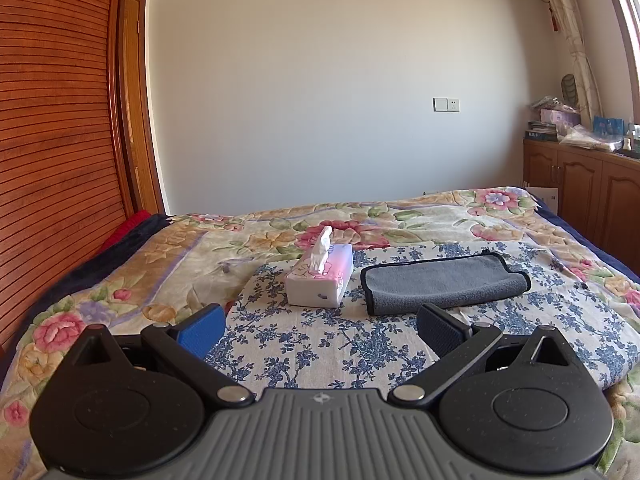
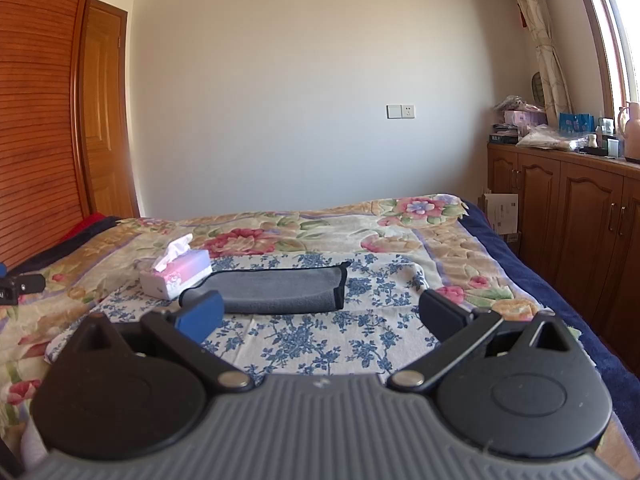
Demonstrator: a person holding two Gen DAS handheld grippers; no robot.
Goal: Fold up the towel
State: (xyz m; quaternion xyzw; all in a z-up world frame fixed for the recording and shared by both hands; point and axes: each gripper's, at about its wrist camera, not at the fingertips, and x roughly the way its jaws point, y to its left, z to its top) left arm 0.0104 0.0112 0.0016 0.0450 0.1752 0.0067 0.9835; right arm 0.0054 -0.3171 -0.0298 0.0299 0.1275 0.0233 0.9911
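Observation:
A grey towel with black edging [image 1: 444, 282] lies folded in a flat strip on a blue-flowered white cloth [image 1: 320, 344] on the bed. It also shows in the right wrist view [image 2: 280, 290]. My left gripper [image 1: 320, 328] is open and empty, held above the cloth in front of the towel and slightly to its left. My right gripper [image 2: 320, 318] is open and empty, just in front of the towel's near edge. Its blue left pad [image 2: 200, 316] overlaps the towel's left end in the image.
A white and pink tissue box [image 1: 320, 276] stands just left of the towel, also seen in the right wrist view [image 2: 178, 274]. The bed has a floral blanket [image 1: 400, 216]. A slatted wooden headboard [image 1: 52, 140] is at left, wooden cabinets [image 2: 580, 216] at right.

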